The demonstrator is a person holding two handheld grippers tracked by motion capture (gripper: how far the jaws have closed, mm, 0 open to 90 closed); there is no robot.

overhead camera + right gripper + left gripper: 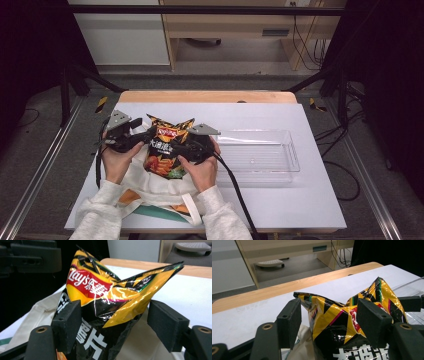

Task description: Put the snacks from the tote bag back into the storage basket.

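High view is showing the Lay's chip bag (167, 150) standing in the white tote bag (150, 187) between left gripper (137, 134) and right gripper (186, 146), both released, so they should be clamping its upper corners evenly, while the tote is hiding its base.

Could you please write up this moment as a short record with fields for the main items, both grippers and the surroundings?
item in hand: chip bag, crumpled, top upright, lying on a cloth tote bag
left gripper: at the bag's left side, jaws open, bag top between them
right gripper: at the bag's right side, jaws open around the bag
nearby: clear plastic tray to the right, apart from the bag
surface: white table
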